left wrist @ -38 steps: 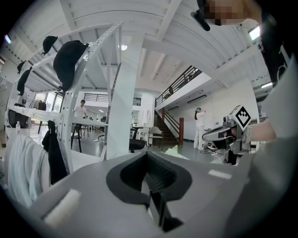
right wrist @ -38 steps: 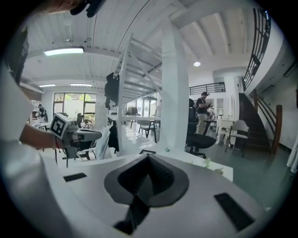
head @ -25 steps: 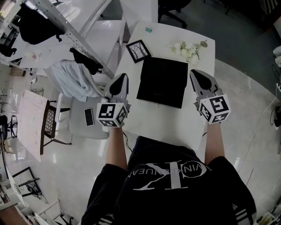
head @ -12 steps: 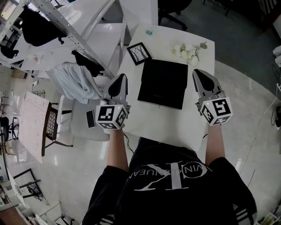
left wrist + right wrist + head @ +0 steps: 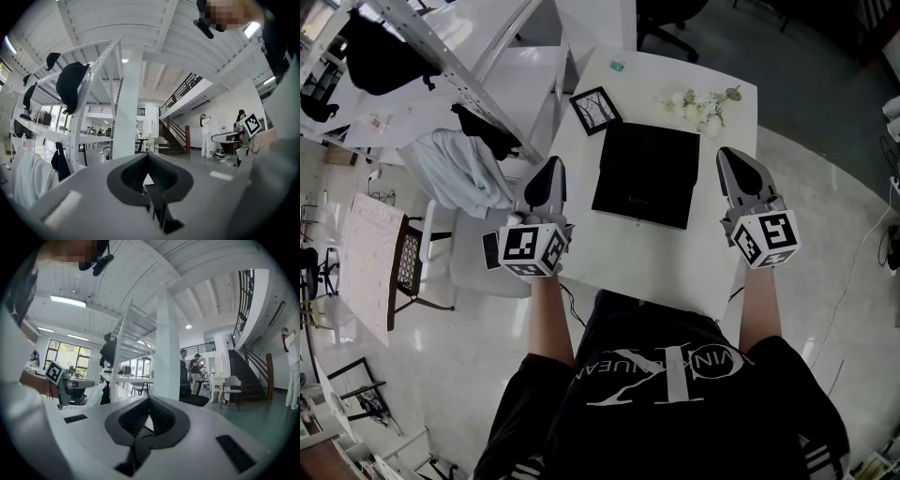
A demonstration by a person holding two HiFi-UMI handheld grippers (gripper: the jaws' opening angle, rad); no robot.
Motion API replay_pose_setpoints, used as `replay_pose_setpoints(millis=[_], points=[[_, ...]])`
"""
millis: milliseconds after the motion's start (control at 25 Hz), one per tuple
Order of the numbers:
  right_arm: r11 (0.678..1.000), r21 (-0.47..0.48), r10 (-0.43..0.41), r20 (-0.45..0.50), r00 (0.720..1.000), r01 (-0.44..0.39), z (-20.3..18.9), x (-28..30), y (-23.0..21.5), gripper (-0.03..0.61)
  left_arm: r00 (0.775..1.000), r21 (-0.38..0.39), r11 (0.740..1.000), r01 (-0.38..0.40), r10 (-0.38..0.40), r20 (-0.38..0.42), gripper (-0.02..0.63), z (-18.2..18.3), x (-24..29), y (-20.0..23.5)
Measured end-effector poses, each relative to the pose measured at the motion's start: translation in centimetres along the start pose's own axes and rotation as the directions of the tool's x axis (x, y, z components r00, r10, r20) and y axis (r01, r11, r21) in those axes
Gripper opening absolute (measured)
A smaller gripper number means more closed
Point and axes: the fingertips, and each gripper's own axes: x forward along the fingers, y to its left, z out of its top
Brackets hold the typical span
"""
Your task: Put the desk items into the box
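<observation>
Currently your left gripper (image 5: 549,171) and right gripper (image 5: 730,161) are closed, empty. Black-framed picture (image 5: 595,110) and white flowers (image 5: 698,109) lie outside the flat black box (image 5: 645,174).

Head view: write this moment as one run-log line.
left gripper: shut, empty | right gripper: shut, empty | black box: between grippers | picture frame, flowers: on desk, outside box

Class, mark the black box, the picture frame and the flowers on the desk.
black box (image 5: 645,173): head view, middle of its top.
picture frame (image 5: 596,109): head view, centre of the picture.
flowers (image 5: 698,110): head view, on the white blooms.
</observation>
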Motion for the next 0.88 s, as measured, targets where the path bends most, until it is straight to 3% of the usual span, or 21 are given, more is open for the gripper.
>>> replay_pose_setpoints(millis=[880], points=[[1.0,0.022,0.017,0.023,1.0,-0.018,0.2,-2.6,-0.6,0.012,0.999,0.003,0.999,-0.034,0.034,0.016,0.005,0.7,-1.9,-1.7]])
